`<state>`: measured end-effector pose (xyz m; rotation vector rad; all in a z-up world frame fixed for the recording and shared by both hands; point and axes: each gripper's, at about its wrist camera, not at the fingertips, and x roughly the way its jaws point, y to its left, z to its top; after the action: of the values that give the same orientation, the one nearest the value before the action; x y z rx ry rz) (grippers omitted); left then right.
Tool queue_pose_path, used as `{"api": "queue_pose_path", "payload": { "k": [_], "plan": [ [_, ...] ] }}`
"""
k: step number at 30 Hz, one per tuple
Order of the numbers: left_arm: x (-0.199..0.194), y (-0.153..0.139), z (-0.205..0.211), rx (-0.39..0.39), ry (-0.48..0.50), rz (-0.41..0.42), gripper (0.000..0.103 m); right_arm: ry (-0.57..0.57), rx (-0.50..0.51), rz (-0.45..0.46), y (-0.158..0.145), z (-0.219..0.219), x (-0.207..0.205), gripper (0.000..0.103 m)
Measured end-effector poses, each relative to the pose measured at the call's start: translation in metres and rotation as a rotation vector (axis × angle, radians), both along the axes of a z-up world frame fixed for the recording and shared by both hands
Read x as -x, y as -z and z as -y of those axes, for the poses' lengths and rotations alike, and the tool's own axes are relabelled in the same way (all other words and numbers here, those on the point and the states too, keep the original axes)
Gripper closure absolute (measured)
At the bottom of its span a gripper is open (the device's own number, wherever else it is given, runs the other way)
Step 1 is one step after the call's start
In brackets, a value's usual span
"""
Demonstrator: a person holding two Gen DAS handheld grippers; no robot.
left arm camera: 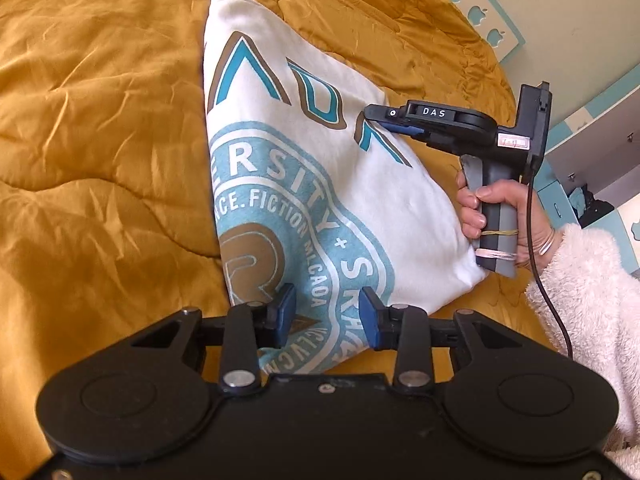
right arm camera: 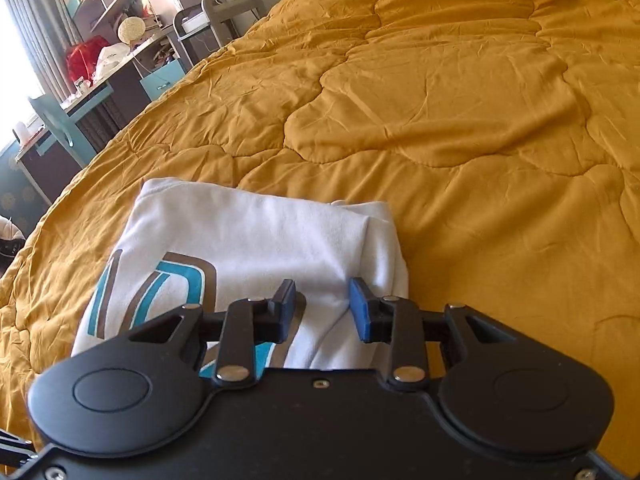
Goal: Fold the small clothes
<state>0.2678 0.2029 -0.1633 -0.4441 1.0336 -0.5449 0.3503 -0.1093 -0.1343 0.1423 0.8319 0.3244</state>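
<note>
A white shirt (left arm camera: 320,168) with a teal and brown round print lies folded into a narrow shape on the mustard quilt (left arm camera: 100,120). My left gripper (left arm camera: 326,310) hovers over the shirt's near end, open, with the print showing between its blue pads and nothing pinched. My right gripper (left arm camera: 374,116) reaches in from the right over the shirt's right edge, held by a hand (left arm camera: 500,208). In the right wrist view the right gripper (right arm camera: 322,302) stands open above a fold of the shirt (right arm camera: 260,236), and its pads do not press the cloth.
The quilt (right arm camera: 440,100) spreads wide beyond the shirt on the far and right sides. A fluffy cream sleeve (left arm camera: 588,292) and a black cable (left arm camera: 536,248) are at the right. A desk and shelves (right arm camera: 112,52) stand past the bed's left edge.
</note>
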Motion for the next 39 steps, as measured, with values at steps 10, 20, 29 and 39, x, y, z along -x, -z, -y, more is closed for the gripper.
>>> {"api": "queue_pose_path", "payload": {
  "k": [10, 20, 29, 39],
  "plan": [
    [0.022, -0.036, 0.007, -0.031, -0.033, 0.080, 0.065, -0.152, -0.090, -0.025, -0.047, 0.007, 0.130, 0.070],
    [0.014, -0.023, 0.011, -0.095, -0.130, -0.060, 0.061, -0.034, -0.008, -0.088, -0.026, 0.023, 0.163, 0.058],
    [0.102, -0.110, 0.063, -0.196, -0.448, 0.192, 0.051, 0.062, 0.144, 0.036, -0.085, 0.011, 0.205, 0.037],
    [0.150, -0.121, 0.128, -0.361, -0.448, 0.174, 0.050, 0.043, 0.169, 0.078, -0.117, 0.006, 0.250, 0.028]
  ]
}}
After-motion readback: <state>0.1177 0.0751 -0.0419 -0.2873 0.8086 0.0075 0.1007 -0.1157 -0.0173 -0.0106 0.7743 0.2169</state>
